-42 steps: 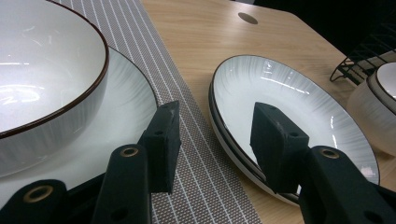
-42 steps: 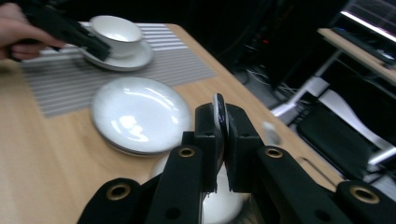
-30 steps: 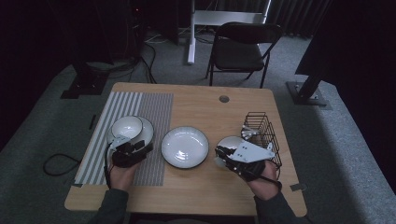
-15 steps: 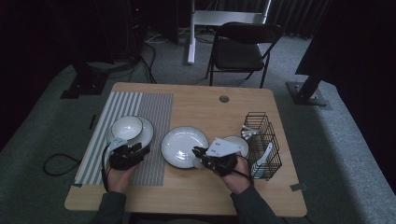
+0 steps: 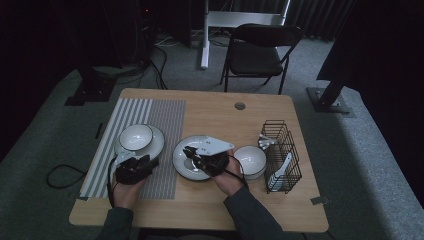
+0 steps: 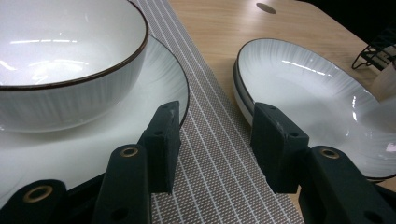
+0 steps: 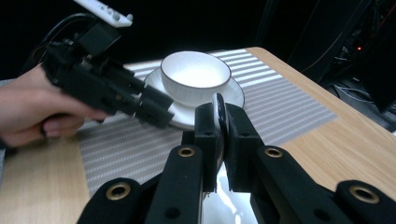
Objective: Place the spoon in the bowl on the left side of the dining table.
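Note:
My right gripper (image 7: 218,116) is shut on a thin white spoon (image 7: 218,105) with a dark edge, held on its edge. In the high view this right gripper (image 5: 189,151) hovers over the white centre plate (image 5: 186,169). My left gripper (image 6: 215,116) is open, low over the striped mat (image 6: 219,158). Only the mat lies between its jaws. Its left jaw stands at the rim of the left plate (image 6: 159,79), which carries a white bowl (image 6: 70,60). The centre plate (image 6: 317,93) lies just right of the other jaw. In the high view the left gripper (image 5: 150,161) sits below that bowl (image 5: 136,136).
A second white bowl (image 5: 252,160) stands right of the centre plate. Beside it a black wire rack (image 5: 282,150) holds a white utensil (image 5: 280,170). The mat (image 5: 160,120) covers the table's left part. A black folding chair (image 5: 257,52) stands behind the table.
My right hand has moved left, from beside the wire rack and second bowl to over the centre plate, sinking a little. The left hand has kept still.

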Demonstrator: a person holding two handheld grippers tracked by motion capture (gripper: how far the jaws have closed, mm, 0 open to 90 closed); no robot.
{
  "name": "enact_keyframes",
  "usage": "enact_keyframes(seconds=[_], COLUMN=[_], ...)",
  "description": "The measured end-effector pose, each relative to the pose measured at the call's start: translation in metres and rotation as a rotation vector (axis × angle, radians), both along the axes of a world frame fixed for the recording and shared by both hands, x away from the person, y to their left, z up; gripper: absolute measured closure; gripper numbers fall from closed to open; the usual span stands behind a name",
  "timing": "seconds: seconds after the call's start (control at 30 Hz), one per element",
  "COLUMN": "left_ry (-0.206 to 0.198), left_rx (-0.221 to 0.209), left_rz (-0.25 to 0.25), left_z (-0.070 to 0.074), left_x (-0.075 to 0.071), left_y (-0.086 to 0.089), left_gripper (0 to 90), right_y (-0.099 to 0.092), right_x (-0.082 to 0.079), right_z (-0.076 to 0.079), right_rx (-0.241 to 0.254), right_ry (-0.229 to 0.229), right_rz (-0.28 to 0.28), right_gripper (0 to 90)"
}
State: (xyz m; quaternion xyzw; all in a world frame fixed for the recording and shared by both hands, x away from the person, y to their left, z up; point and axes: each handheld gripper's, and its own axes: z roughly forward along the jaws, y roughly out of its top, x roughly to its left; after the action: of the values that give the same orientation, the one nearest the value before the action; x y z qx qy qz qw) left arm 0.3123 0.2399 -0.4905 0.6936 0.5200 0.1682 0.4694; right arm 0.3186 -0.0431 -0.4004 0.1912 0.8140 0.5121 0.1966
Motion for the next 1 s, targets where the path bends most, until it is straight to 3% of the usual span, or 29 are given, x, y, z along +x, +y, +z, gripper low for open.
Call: enact_keyframes(seconds=[0.57,1.0], left_ry=[0.013,0.013], left_rx=[0.002,-0.008], left_rz=[0.019,0.017], left_z=[-0.007,-0.009], left_x=[-0.002,-0.003], left_y=[0.007,0.010], left_gripper=[54.0,53.8], right_y=[0.064,0.104], right_x=[0.051,0.074], right_z=[0.005,0.020], right_rx=[0.057,0.073], right_ry=[0.028,-0.010], right_rz=[0.018,0.036], right_gripper=[85.0,85.0])
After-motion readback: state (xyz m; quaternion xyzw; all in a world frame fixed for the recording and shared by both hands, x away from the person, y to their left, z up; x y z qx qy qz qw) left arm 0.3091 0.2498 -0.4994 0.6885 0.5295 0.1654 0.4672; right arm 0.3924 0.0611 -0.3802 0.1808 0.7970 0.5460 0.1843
